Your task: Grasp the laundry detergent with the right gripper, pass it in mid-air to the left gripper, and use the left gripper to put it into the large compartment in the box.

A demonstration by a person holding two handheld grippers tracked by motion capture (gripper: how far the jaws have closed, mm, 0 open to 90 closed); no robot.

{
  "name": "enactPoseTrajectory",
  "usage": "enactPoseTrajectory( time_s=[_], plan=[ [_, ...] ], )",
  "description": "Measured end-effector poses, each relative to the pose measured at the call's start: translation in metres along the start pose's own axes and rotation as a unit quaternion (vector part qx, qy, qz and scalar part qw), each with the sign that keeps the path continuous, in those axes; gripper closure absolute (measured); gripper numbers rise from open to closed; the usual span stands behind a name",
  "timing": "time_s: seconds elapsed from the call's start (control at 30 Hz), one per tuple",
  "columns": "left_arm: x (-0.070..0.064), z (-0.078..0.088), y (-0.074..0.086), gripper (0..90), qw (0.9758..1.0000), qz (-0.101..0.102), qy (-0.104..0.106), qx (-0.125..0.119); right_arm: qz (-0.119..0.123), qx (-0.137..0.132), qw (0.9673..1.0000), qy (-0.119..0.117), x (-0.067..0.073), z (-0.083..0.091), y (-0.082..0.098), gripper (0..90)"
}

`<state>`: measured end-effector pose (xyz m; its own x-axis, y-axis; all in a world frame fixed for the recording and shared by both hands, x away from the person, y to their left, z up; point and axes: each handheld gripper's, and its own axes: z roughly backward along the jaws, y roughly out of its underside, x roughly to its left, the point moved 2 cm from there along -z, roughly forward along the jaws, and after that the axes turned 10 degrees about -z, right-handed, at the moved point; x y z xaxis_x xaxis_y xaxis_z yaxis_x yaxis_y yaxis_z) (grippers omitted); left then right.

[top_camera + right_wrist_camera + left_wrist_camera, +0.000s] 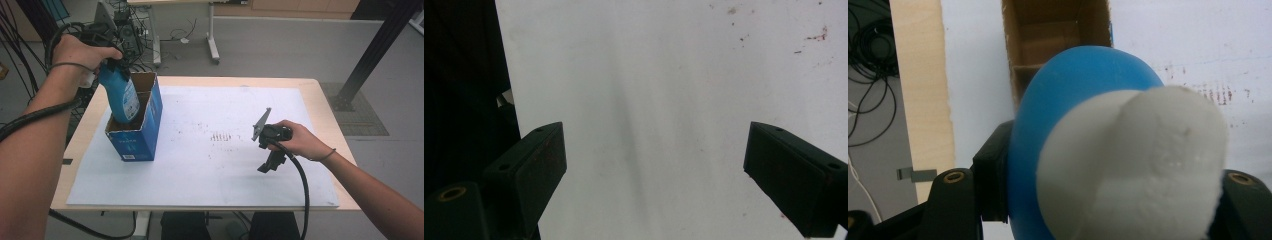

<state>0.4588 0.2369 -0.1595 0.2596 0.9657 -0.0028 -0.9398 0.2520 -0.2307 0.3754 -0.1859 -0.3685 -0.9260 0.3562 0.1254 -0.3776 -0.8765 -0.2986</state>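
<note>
A blue bottle with a white cap stands tilted, base down inside the open blue carton.

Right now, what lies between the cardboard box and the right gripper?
Just bare white paper with faint reddish specks, seen in the high view, between the cardboard box and right gripper.

A sheet covers most of the table. On the sheet's far left part stands an open box, and a bottle sits tilted with its lower end in the box, its top leaning left. The left gripper is at the bottle's top, above the box. The right gripper is well apart to the right, over the sheet's near right part.
</note>
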Motion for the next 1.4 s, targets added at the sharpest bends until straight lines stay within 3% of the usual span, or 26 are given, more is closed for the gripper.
enactPoseTrajectory(
  time_s=[0.6,1.4],
  plan=[
    [-0.002,-0.046,0.008,36.4,0.9993,0.009,0.009,0.035,-0.002,-0.002,1.0,0.0,-0.001,-0.003,0.0,8.8],
    [-0.002,-0.091,0.016,36.5,0.9975,0.026,0.02,0.062,-0.007,-0.002,1.0,-0.002,-0.002,-0.007,0.005,8.0]
  ],
)
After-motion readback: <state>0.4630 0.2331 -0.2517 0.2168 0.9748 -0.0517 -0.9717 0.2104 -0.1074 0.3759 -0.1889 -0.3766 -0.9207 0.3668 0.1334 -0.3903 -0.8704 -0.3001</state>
